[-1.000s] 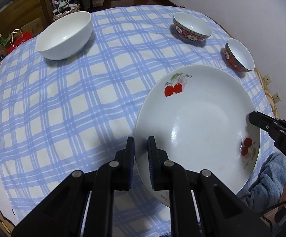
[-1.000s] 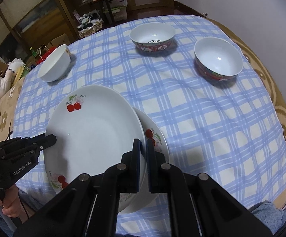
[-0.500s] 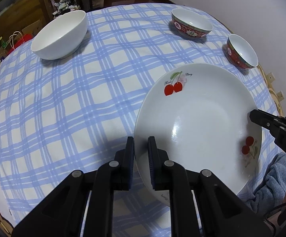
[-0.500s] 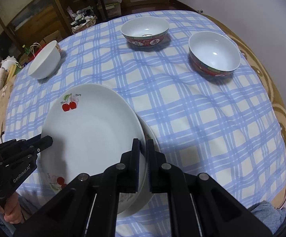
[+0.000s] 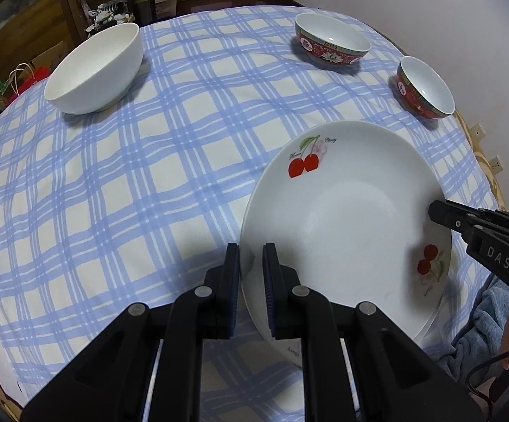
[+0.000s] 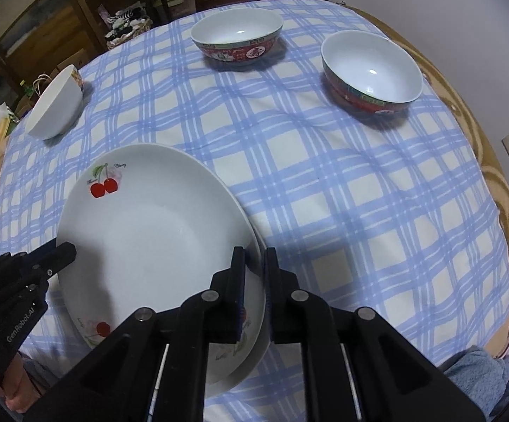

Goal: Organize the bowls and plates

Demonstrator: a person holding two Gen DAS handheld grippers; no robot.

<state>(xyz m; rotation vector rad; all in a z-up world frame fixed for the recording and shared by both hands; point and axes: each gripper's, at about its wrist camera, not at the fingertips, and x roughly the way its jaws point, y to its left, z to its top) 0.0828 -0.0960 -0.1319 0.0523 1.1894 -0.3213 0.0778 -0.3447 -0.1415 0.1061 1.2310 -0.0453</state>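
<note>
Lowered since a second ago: top plate (image 5: 342,218) now nested on lower plate (image 6: 250,358), which a second ago stuck out widely at the 3 o'clock side and now shows only as a thin crescent. Bowls unmoved on table (image 5: 131,193).

Left tool (image 5: 250,249): clamped on the rim of top plate at that plate's 8 o'clock edge in the left wrist view, one finger inside the dish, one outside over the checked cloth. Pointing steeply downward.

Right tool (image 6: 254,253): jaws opening, rim of top plate between them at the plate's 3 o'clock edge in the right wrist view. Gap wider than half a second ago; pads appear slack on the rim.

Plate stack: near edge of table, at about 5 o'clock in the left wrist view. Cherry print at 11 o'clock and 4 o'clock on top plate.

White bowl (image 5: 92,66): 10 o'clock, well apart from the stack. Large red bowl (image 5: 331,44): 1 o'clock, far side. Small red bowl (image 5: 425,86): 2 o'clock, near the stack but not touching. All three upright.

Blue sleeve (image 5: 479,320) visible at 4 o'clock, below right tool.
</note>
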